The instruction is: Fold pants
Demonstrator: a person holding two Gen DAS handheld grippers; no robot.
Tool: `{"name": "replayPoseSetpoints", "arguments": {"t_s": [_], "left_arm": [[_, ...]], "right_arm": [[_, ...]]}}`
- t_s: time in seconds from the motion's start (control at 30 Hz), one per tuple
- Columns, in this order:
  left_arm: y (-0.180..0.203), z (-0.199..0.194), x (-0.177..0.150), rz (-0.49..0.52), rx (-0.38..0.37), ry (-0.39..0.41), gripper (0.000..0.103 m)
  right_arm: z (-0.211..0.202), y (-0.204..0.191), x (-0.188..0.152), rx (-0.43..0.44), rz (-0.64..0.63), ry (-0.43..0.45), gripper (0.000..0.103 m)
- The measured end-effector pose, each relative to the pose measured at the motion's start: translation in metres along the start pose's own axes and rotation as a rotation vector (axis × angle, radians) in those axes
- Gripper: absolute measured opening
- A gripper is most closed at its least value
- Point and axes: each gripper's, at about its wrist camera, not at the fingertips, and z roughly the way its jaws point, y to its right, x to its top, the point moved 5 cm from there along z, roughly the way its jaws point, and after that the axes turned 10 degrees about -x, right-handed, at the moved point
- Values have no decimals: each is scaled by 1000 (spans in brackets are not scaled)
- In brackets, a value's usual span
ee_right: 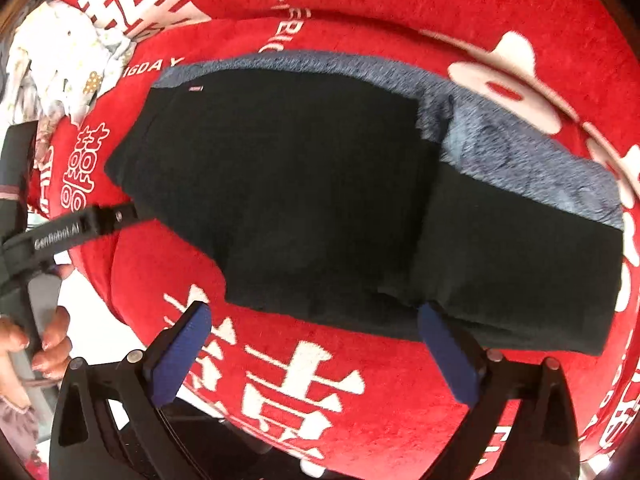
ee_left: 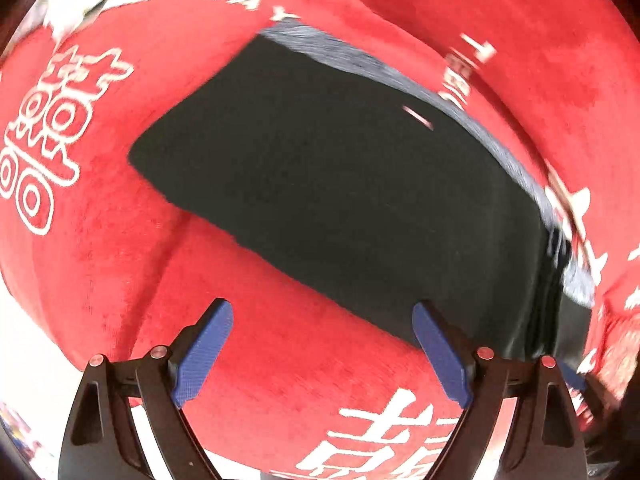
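Red plush bedding printed with white characters is covering the whole work surface, and a heap of pale clothing is sitting at its far left corner in the right wrist view. Just inside that edge, the left gripper is reaching in from the left, its dark arm ending at the left end of the pants; from this view I cannot tell whether it is touching the cloth. Its own camera is showing the left gripper with blue pads spread wide and nothing between them, the dark fabric lying ahead and slightly to the right, one pad overlapping its near edge.

Moving toward the middle, the pants are lying already folded into a compact black block, with their long axis running left to right across the bedding. A grey fleecy lining is showing along the far edge and at the right end, where a second layer is stepping out from under the top one.

Further right, the right gripper is hovering at the near edge with its fingers spread wide, gripping nothing; its right pad is sitting against the hem. Each gripper looks closest to its own end, so the next fold would likely bring one end over the other along that long axis.
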Motion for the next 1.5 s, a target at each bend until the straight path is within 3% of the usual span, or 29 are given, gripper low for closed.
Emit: {"name": "replayPoseSetpoints", "arguments": {"t_s": [0.17,0.3,0.4,0.63,0.8,0.87,0.93,0.97,1.03,1.17,1.27,1.37,1.4,1.5], "left_arm": [[-36,-6,21,-123,-65,54,92],[-53,0,37,-208,-196,70,92],[-59,9,41,-231,-269,61,92],[-67,19,51,-256,-330,92,92],[-68,25,53,-232,-316,95,92],[-68,27,53,-230,-313,96,92],[-67,26,54,-232,-313,101,92],[-67,26,54,-236,-318,102,92],[-64,24,54,-239,-348,102,92],[-61,27,54,-237,-378,112,92],[-62,30,57,-256,-397,134,92],[-62,31,58,-273,-422,162,92],[-63,27,57,-272,-426,172,89],[-63,20,54,-268,-428,188,55]], "right_arm": [[5,0,3,28,24,-28,103],[7,1,7,52,49,-29,103],[6,6,13,66,86,5,103],[-7,-4,14,169,76,21,103],[-36,19,24,4,52,165,103],[-21,43,37,-10,121,129,95],[8,61,43,-19,167,55,56],[22,67,42,-18,199,7,55],[19,67,42,-5,215,44,55],[17,51,29,-36,101,36,56],[20,49,26,-37,87,32,59],[21,46,28,-29,83,38,68],[22,44,27,-26,76,39,73],[22,39,24,-47,53,43,74]]}}
